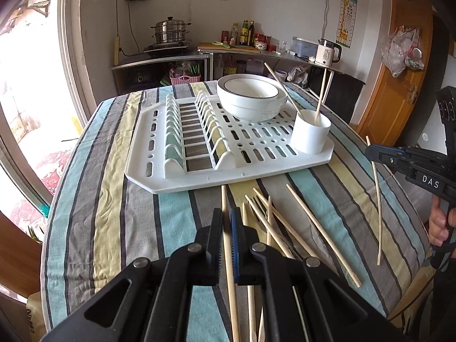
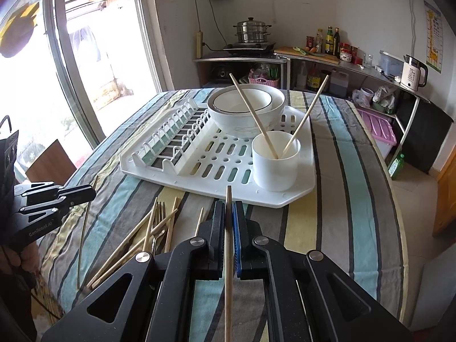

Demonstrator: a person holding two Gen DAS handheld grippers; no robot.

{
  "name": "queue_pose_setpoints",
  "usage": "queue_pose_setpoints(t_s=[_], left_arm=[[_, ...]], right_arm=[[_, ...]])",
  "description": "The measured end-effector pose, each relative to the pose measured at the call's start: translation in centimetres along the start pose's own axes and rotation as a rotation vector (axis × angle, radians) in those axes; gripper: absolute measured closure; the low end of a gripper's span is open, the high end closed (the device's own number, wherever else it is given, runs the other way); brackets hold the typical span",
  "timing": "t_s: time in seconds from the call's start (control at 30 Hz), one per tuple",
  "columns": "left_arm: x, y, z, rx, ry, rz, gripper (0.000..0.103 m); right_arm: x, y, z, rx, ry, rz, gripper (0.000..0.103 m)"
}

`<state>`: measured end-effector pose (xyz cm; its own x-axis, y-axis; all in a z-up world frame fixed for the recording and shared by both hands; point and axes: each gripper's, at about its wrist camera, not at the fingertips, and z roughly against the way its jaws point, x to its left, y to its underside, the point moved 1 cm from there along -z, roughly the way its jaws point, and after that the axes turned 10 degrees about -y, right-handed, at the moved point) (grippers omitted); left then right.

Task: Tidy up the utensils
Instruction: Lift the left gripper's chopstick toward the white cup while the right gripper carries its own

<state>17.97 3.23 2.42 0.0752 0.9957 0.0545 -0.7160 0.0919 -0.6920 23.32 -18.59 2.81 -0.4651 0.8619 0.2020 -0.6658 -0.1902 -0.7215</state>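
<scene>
Left wrist view: the left gripper is clamped on a single chopstick, which runs up between its pads and pokes out past the tips. Ahead of it, on the striped tablecloth, lies a loose heap of chopsticks with a fork among them, just in front of the white dish rack. On the rack sit stacked white bowls at the back and a white cup at the near right corner; two chopsticks already lean in the cup, spread apart. At the right edge the right gripper, held in a hand, is closed on another chopstick that hangs down from it above the cloth.

From the right wrist view, that chopstick stands between the closed pads, its tip reaching toward the near edge of the rack, with the cup just beyond and slightly right. The bowls stand behind the cup, touching or nearly so.

Further back are a counter with a steamer pot, bottles and a kettle.
</scene>
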Motion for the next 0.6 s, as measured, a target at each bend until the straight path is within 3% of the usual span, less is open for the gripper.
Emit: queue_pose_setpoints(t_s=[0.6], left_arm=[[0.8,2.2,8.6,-0.150,0.035,0.062,0.097]], right_arm=[[1.5,2.1,6.9,-0.130,-0.006,0.012,0.098]])
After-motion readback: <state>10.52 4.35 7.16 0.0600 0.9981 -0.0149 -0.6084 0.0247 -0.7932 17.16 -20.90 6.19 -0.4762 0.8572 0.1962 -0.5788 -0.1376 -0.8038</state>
